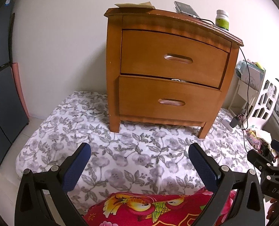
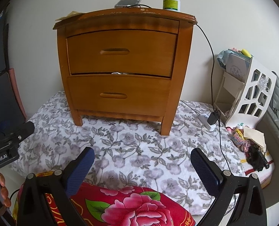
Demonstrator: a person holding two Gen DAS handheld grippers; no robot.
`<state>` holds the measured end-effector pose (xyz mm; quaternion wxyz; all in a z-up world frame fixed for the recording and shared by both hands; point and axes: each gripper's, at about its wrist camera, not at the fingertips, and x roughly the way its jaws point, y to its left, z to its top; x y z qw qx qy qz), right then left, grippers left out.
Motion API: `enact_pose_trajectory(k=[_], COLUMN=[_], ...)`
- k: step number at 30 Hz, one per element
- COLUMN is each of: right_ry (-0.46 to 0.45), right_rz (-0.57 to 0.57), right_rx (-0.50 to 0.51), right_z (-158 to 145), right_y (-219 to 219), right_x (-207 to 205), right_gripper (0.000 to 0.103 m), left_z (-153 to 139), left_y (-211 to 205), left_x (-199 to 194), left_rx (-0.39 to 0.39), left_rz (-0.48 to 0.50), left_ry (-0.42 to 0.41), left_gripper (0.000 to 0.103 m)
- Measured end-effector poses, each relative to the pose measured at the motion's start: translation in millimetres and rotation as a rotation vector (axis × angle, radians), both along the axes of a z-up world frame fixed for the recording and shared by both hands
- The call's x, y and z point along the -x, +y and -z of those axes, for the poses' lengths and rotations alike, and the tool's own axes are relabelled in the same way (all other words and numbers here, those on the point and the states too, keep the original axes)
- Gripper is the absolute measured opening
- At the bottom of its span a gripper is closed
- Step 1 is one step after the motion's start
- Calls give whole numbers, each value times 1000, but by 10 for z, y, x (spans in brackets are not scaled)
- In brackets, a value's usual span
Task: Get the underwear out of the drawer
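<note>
Both sets of jaws are released: your left gripper (image 1: 139, 157) and your right gripper (image 2: 142, 159) each hold their blue pads wide apart, with nothing between them. Both hover above the flowered sheet (image 1: 135, 158), well apart from the nightstand (image 1: 165, 69), which stands at 12 o'clock in both wrist views. The nightstand has two drawers. The upper drawer (image 1: 174, 57) sits shut or nearly so. The lower drawer (image 1: 169, 99) is slightly ajar, leaving a thin dark gap along its top edge. In that gap you can see a small pale scrap (image 1: 176, 80), also visible in the right wrist view (image 2: 118, 73); the pictures are too small to tell whether it is the underwear, and no underwear can be made out elsewhere. On top of the nightstand stand a pill bottle (image 2: 171, 1), a phone (image 2: 128, 1) with a black cable (image 2: 210, 56) running down the right side to a charger (image 2: 212, 117) on the sheet, and some papers (image 1: 134, 5) at the left rear. A white rack (image 2: 252, 94) stands at 3 o'clock in the right wrist view. A red flowered cushion (image 2: 131, 207) lies at 6 o'clock, just beneath both grippers. In the left wrist view your right gripper appears at 4 o'clock; in the right wrist view your left gripper appears at 9 o'clock.
</note>
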<state>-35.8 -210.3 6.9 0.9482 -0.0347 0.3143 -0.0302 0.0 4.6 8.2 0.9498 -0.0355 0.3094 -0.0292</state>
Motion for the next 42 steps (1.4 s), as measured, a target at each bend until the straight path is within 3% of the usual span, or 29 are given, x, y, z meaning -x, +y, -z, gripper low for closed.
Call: enact_pose_trajectory(k=[5,12,20,28,42], right_ry=[13,28,77,116,181], right_rz=[-12,-31,-34,-66,-83], right_rx=[1,-3,-12,-24,-29], right_z=[17,54,174,252,415], right_y=[-10,-22,-130,-136,-136], right_x=[-43,-71,-152,-253,-446], right_gripper=[103,103,103,103,103], left_z=[-74,-163,-292,-151,84], left_y=[-36,-271,-576,-959,-1216], left_x=[-168,-854,-1628,-2311,-2896], left_rx=[-1,-161,-259,-360,-424], left_rz=[28,105,226,309,413], left_ry=[-4,48,78,152,277], left_gripper=[103,103,103,103,103])
